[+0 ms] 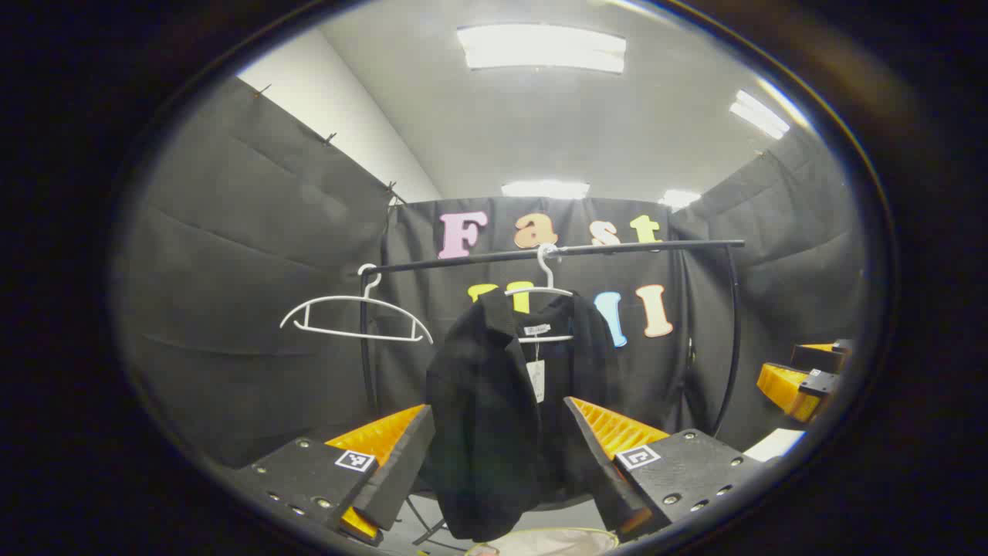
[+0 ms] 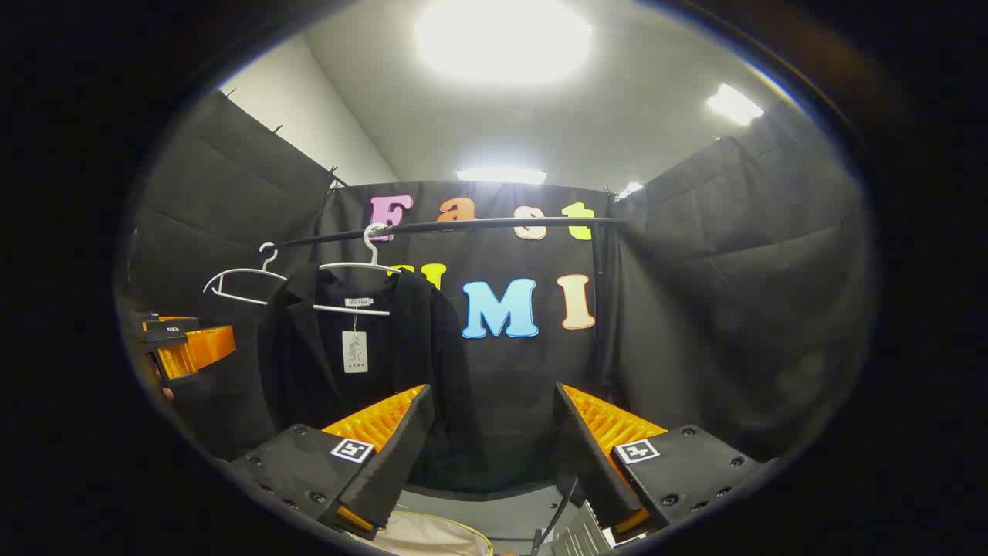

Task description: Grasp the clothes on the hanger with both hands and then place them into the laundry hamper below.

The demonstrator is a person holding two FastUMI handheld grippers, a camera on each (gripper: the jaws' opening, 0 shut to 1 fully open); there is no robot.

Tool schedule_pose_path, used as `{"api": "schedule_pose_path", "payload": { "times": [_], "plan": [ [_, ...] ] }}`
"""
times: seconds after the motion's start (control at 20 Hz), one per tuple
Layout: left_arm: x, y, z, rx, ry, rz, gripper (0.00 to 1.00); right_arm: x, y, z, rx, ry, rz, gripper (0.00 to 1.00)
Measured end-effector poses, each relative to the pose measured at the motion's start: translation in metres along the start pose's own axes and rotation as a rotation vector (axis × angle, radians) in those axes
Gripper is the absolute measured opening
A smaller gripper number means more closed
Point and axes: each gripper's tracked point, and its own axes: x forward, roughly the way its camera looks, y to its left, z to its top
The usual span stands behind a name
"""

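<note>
A black jacket (image 1: 494, 401) hangs on a white hanger (image 1: 544, 289) from a black rail (image 1: 641, 247), a paper tag at its collar. My left gripper (image 1: 494, 432) is open and faces the jacket, still short of it, nothing between its fingers. In the right gripper view the jacket (image 2: 309, 363) hangs to the left on its hanger (image 2: 355, 287). My right gripper (image 2: 492, 417) is open and points at the wall right of the jacket. The hamper's pale rim (image 1: 540, 540) shows below the jacket, and the hamper (image 2: 432, 537) also lies under my right gripper.
An empty white hanger (image 1: 351, 316) hangs at the rail's left end, seen as hanger (image 2: 239, 282) from the right. The rail's upright posts (image 1: 732, 340) stand at both ends. The right gripper (image 1: 803, 382) is at the far right; the left gripper (image 2: 185, 347) at the far left.
</note>
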Motion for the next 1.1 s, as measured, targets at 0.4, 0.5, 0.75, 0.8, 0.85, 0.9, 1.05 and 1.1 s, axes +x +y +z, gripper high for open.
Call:
{"api": "schedule_pose_path", "payload": {
  "times": [0.4,0.5,0.75,0.8,0.85,0.9,1.05,1.1],
  "plan": [
    [-0.0025,-0.0064,0.0075,0.000,-0.013,-0.012,0.98,-0.0031,-0.0066,0.0007,-0.003,-0.002,-0.012,0.98],
    [-0.0025,-0.0065,0.0093,-0.002,-0.017,-0.011,0.96,-0.0041,-0.0070,0.0019,-0.001,-0.002,-0.015,0.97],
    [-0.0033,-0.0052,0.0098,0.001,-0.020,-0.005,0.99,-0.0021,-0.0063,0.0011,0.003,-0.002,-0.016,0.97],
    [-0.0044,-0.0042,0.0100,-0.001,-0.021,-0.005,0.96,-0.0018,-0.0056,0.0015,0.001,-0.004,-0.015,0.97],
    [-0.0048,-0.0036,0.0105,-0.001,-0.021,-0.003,0.97,-0.0029,-0.0061,0.0011,-0.002,-0.004,-0.015,0.98],
    [-0.0049,-0.0012,0.0098,-0.002,-0.020,-0.001,0.98,-0.0020,-0.0055,0.0008,-0.003,-0.003,-0.014,0.97],
    [-0.0063,0.0014,0.0113,-0.002,-0.021,0.003,0.98,-0.0020,-0.0028,0.0001,-0.001,0.000,-0.013,0.97],
    [-0.0062,0.0019,0.0115,-0.003,-0.021,0.003,0.98,-0.0018,-0.0022,0.0007,-0.001,0.000,-0.012,0.97]
  ]
}}
